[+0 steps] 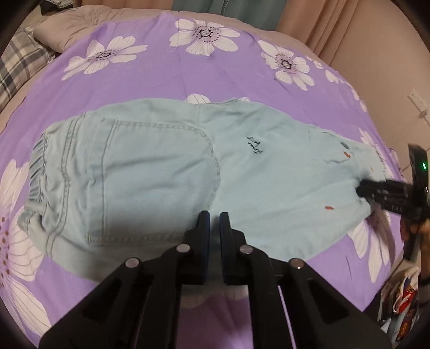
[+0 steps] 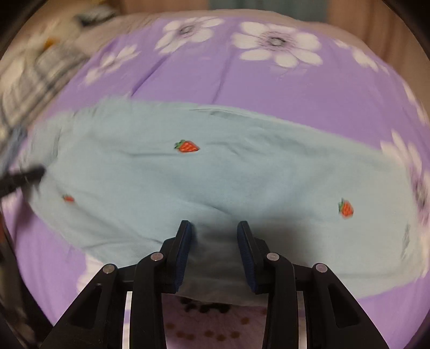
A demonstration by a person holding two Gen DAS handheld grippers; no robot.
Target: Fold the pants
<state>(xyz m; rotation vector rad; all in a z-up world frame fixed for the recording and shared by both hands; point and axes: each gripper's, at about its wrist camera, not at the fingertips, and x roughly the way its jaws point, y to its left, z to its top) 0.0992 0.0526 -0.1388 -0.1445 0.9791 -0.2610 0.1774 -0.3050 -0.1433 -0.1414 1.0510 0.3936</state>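
Light blue pants (image 1: 166, 171) with small strawberry patches lie flat across a purple flowered bedsheet (image 1: 172, 72), waistband at the left, leg ends at the right. My left gripper (image 1: 214, 218) sits over the near edge of the pants, its jaws almost closed with a thin gap; I cannot tell if cloth is pinched. My right gripper (image 2: 214, 228) is open, its jaws straddling the near edge of the pants (image 2: 215, 171) by the leg. It also shows in the left wrist view (image 1: 361, 192) at the leg hem. The right wrist view is motion-blurred.
A beige pillow (image 1: 72, 29) and a plaid blanket (image 1: 18, 64) lie at the bed's far left. Curtains (image 1: 330, 21) hang behind. The bed edge drops off at the right, with a bag of items (image 1: 403, 303) on the floor.
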